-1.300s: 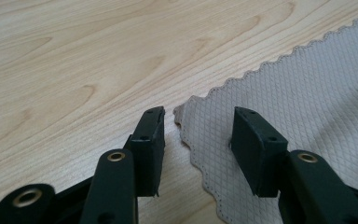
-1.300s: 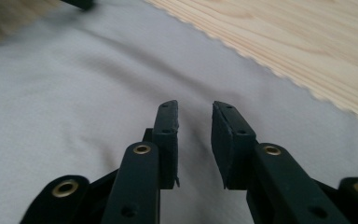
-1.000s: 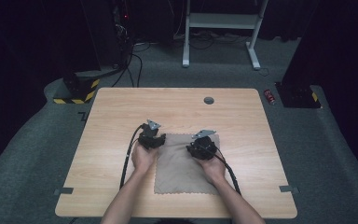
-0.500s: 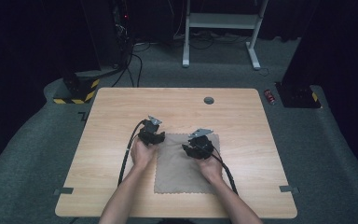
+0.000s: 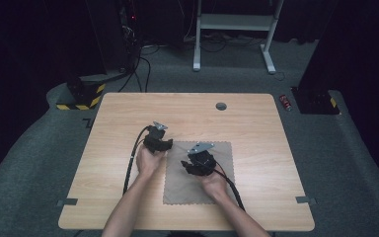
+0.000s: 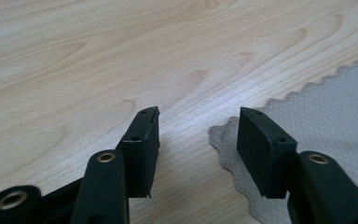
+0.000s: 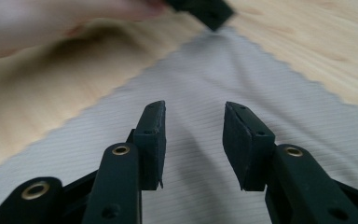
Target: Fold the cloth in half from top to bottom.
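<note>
A grey cloth with a scalloped edge lies flat on the wooden table. My left gripper is at the cloth's far left corner. In the left gripper view, the left gripper is open and its jaws have just been opening. The cloth's corner lies on the table under its right jaw, ungripped. My right gripper hovers over the middle of the cloth. In the right gripper view, the right gripper is open and has just been opening. Only bare cloth lies beneath it.
A round grommet sits near the table's far edge. Black cables trail from both grippers toward the near edge. The person's left hand lies ahead of the right gripper. Dark carpet and a white stand lie beyond the table.
The right gripper has moved left from the cloth's far right corner to over its middle, its jaws wider apart. The left gripper has stayed at the far left corner.
</note>
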`<action>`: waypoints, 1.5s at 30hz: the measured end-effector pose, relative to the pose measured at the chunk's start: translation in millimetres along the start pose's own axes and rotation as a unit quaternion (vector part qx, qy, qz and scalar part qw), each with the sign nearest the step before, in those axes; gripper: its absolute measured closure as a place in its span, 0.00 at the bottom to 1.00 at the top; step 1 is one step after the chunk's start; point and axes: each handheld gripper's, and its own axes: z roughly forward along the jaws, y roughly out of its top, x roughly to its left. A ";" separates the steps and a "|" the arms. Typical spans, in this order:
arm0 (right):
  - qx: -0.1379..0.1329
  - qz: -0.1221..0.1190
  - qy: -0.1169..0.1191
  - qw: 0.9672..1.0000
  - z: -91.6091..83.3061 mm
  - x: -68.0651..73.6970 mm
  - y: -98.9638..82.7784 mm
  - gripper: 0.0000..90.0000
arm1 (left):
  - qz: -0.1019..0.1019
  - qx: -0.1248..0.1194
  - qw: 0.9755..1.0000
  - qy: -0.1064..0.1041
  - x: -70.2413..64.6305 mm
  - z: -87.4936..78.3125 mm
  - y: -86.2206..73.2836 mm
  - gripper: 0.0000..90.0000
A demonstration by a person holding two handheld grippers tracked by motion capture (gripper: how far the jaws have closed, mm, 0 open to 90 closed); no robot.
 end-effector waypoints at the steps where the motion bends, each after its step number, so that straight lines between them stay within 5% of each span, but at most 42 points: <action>1: -0.001 -0.004 0.006 1.000 -1.9 5.0 -1.4 0.66 | 0.000 -0.001 1.000 -0.005 0.0 -0.2 0.2 0.53; 11: -0.004 -0.032 0.050 0.998 -14.6 44.1 -18.5 0.71 | 0.001 0.002 1.000 -0.027 -0.4 1.9 1.0 0.52; 24: 0.000 -0.074 0.110 0.991 -11.1 97.6 -28.9 0.75 | 0.015 0.005 1.000 -0.018 -1.2 4.0 -0.3 0.56; 29: 0.013 -0.093 0.112 0.989 -8.1 109.3 -32.2 0.75 | 0.018 0.004 1.000 -0.024 -2.1 4.0 -0.1 0.62; 32: 0.016 -0.126 0.088 0.988 -8.7 118.0 -35.7 0.81 | 0.017 0.001 1.000 -0.022 -3.4 4.9 0.3 0.66; 39: 0.017 -0.139 0.069 0.988 -10.1 120.7 -36.6 0.97 | 0.025 -0.003 0.999 -0.029 -7.4 5.5 0.9 0.80; 43: 0.016 -0.150 0.060 0.987 -10.5 123.1 -36.7 0.99 | 0.035 -0.004 0.998 -0.042 -10.6 6.8 2.1 0.98; 45: 0.017 -0.151 0.061 0.986 -10.6 122.4 -36.0 0.99 | 0.032 0.005 0.998 -0.048 -8.8 7.4 4.9 0.99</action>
